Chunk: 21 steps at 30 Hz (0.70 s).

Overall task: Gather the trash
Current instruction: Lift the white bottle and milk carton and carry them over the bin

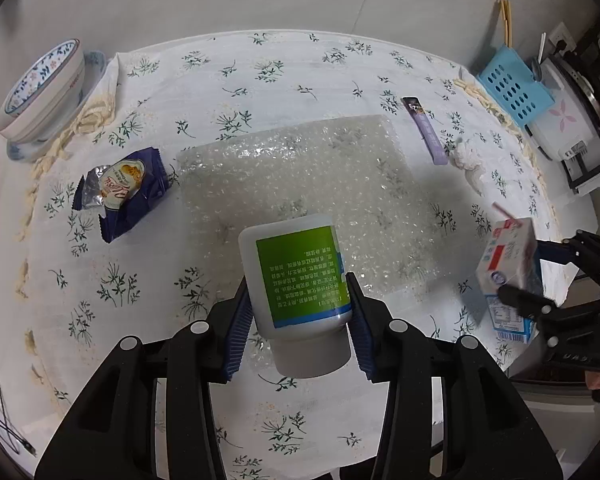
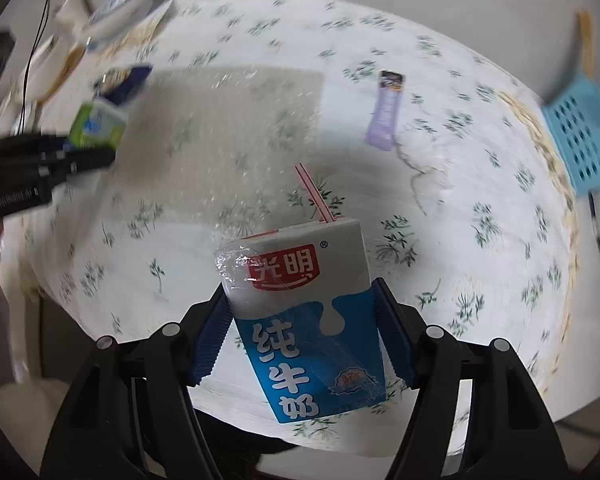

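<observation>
left gripper (image 1: pixel 298 312) clamping one bottle (image 1: pixel 296 276), partly closed | right gripper (image 2: pixel 300 332) pinching one carton (image 2: pixel 304 320), one straw (image 2: pixel 314 194) sticking out beyond | lying ahead on table (image 1: pixel 220 72): one wrapper (image 1: pixel 120 192), one sachet (image 1: pixel 426 130), one bubble sheet (image 1: pixel 300 172), one tissue (image 1: pixel 470 162)

Floral-cloth table (image 1: pixel 228 420); bubble wrap (image 1: pixel 300 168) centre; blue wrapper (image 1: pixel 128 192); purple sachet (image 1: pixel 426 130); crumpled tissue (image 1: pixel 468 160).

Place: you are at a home dining table (image 1: pixel 308 80).
Cover: a white floral tablecloth (image 1: pixel 220 68).
Crockery: patterned bowls (image 1: pixel 44 84) stacked at your left.
Appliance: a white rice cooker (image 1: pixel 568 120) beside a blue perforated basket (image 1: pixel 512 88) with chopsticks (image 1: pixel 506 24).
</observation>
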Motion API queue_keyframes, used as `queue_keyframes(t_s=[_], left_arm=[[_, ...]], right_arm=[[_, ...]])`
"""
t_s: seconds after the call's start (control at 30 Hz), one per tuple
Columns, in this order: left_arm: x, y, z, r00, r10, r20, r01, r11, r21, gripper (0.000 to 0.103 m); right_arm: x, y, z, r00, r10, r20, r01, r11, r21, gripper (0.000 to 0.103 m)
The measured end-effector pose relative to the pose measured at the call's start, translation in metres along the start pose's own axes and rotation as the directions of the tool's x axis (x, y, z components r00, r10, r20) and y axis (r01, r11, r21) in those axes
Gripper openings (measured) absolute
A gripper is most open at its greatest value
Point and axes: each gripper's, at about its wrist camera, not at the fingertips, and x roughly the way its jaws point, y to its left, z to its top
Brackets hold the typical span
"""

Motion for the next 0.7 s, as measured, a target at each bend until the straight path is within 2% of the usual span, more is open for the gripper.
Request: queue_keyframes(t_s=[0.1,0.3,0.4,0.7], left_arm=[[-0.004,-0.002,-0.006,1.0,-0.005,0.008,0.005,1.0,0.008,0.043],[-0.019,-0.008,-0.023,0.999,-0.003,0.049,0.004,1.0,-0.011,0.043],[-0.027,-0.016,-0.035,0.998,-0.004,0.069,0.004,1.0,-0.008,0.043],[-0.05,-0.046,-0.082,0.994,0.016,0.108,-0.01,0.998,-0.056,0.043]], right_arm=[[-0.012,-0.003,-0.008,0.998,-0.031,0.052,0.026,0.995,0.096,0.065],[-0.027,-0.012,-0.038,0.988,-0.019,0.151,-0.021,0.966,0.259,0.065],[-0.038,-0.011,-0.051,0.981,-0.024,0.191,-0.032,0.958,0.286,0.065],[-0.066,-0.002,-0.094,0.964,0.013,0.267,-0.085,0.963,0.257,0.065]])
